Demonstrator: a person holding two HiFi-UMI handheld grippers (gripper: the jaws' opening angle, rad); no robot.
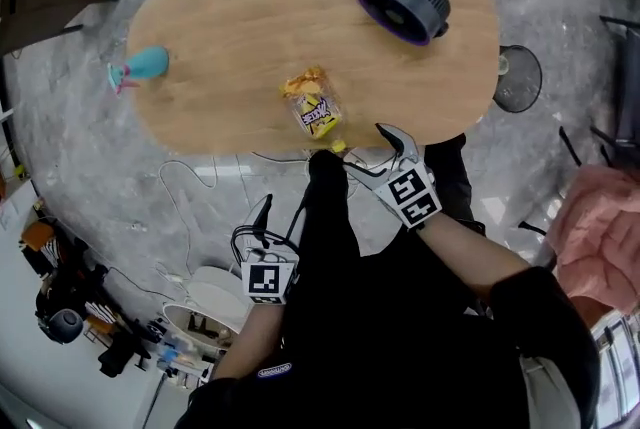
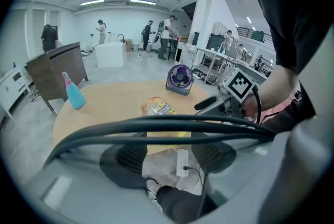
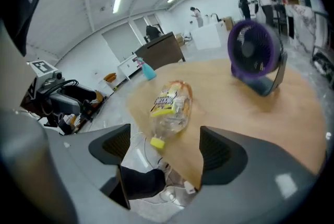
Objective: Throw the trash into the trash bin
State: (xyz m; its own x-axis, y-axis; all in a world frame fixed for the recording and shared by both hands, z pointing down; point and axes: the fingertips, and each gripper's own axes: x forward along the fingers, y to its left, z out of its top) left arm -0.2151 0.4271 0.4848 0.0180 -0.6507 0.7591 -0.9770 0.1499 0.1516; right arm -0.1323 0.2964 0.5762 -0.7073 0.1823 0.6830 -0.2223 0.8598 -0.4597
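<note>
Found the crushed plastic bottle [image 1: 314,107] lying on its side on the desk [image 1: 230,27], about midway along the near edge, with its yellow cap [image 3: 157,141] turned toward that edge and its yellow label [image 3: 166,99] facing up. Saw the right gripper [image 1: 366,151] held at that same near edge, just beside the cap end of the bottle but not touching it, jaws wide apart and gripping nothing. Looking along those jaws in the right gripper view, placed the bottle straight ahead, in line with the gap between them and just beyond the tips, cap nearest. Spotted the left gripper [image 1: 262,215] lower down and off the desk, short of the near edge and well apart from the bottle. Read its jaws as apart too, with nothing between them but floor and a white power strip [image 2: 182,162] below. Noted dark cables [image 2: 156,126] crossing the left gripper view in front of the desk. Elsewhere on the desk, marked a purple-faced fan [image 1: 403,2] by the far edge toward the right end and a blue spray bottle [image 1: 143,64] standing at the left edge — both well apart from the plastic bottle.
</note>
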